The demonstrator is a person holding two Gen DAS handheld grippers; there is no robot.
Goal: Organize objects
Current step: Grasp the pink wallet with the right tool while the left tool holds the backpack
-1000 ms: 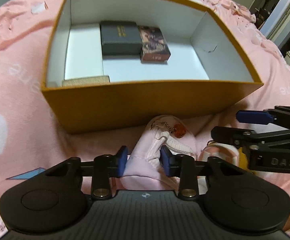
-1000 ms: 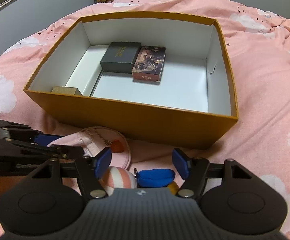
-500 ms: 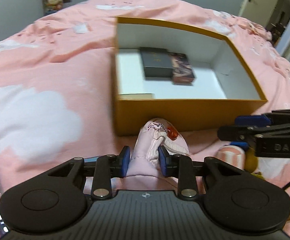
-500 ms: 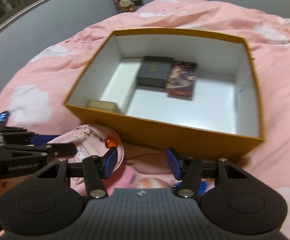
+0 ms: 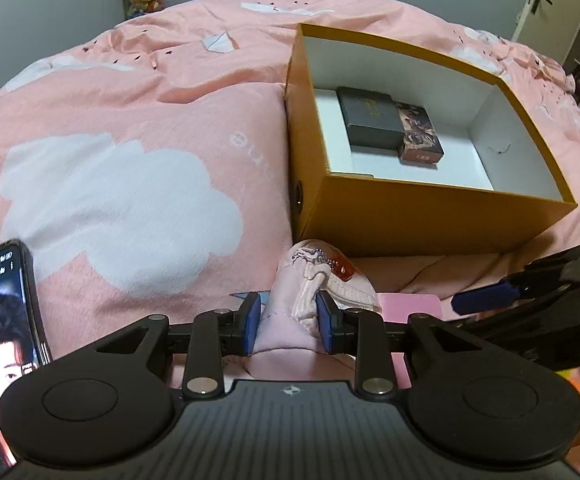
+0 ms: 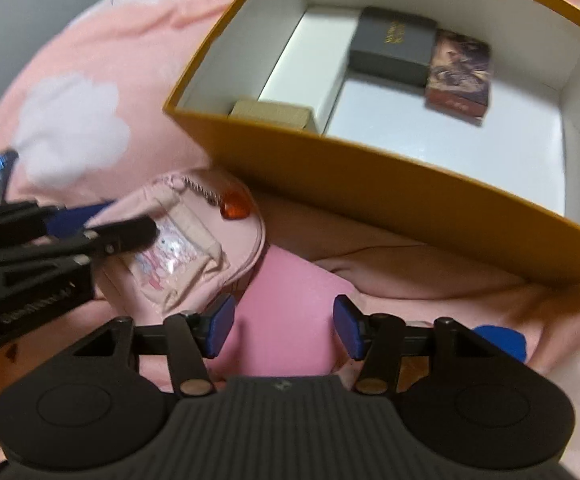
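My left tongs [image 5: 288,322] pinch the pink pouch [image 5: 313,280] just in front of the orange box [image 5: 429,216] on the bed [image 5: 130,120]. Right tongs [image 6: 284,330] spread, empty, over a pink card [image 6: 286,304]. Next, I reckon: lift pouch clear of the near wall w/o snagging the red charm [image 6: 234,204], then drop it in the bare white floor by the black box [image 5: 371,118].
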